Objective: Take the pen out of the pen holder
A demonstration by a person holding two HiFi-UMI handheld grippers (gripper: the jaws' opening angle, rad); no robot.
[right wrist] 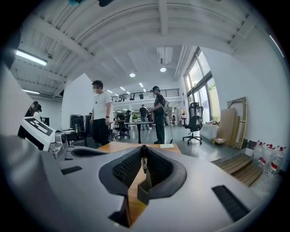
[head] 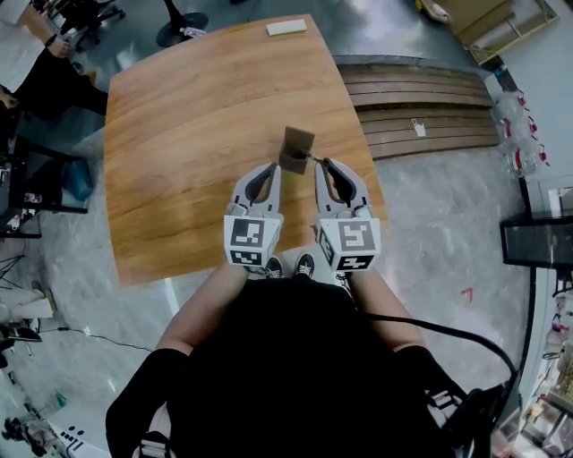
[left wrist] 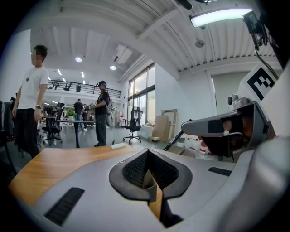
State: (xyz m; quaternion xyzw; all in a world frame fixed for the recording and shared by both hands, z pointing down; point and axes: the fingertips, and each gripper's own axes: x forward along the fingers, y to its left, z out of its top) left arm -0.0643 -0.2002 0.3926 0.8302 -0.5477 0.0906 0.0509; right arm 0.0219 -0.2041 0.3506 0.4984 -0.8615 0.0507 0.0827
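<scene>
The brown cardboard pen holder [head: 297, 141] stands near the front of the wooden table [head: 179, 134]. My left gripper [head: 272, 168] [left wrist: 147, 154] is at its near left corner, jaws shut with a beige edge of the holder [left wrist: 148, 180] between them. The right gripper [head: 322, 164] [right wrist: 142, 148] is at the holder's right side, shut on a thin dark pen [head: 313, 159] [right wrist: 143, 164]. From the left gripper view the pen [left wrist: 174, 139] slants up to the right gripper's tip. Its lower end is hidden behind my jaws.
A white slip [head: 286, 28] lies at the table's far edge. Stacked wooden planks [head: 421, 107] lie on the floor to the right, and water bottles [right wrist: 267, 159] beyond them. People [right wrist: 100, 115] stand past the far end, near office chairs [right wrist: 195, 122].
</scene>
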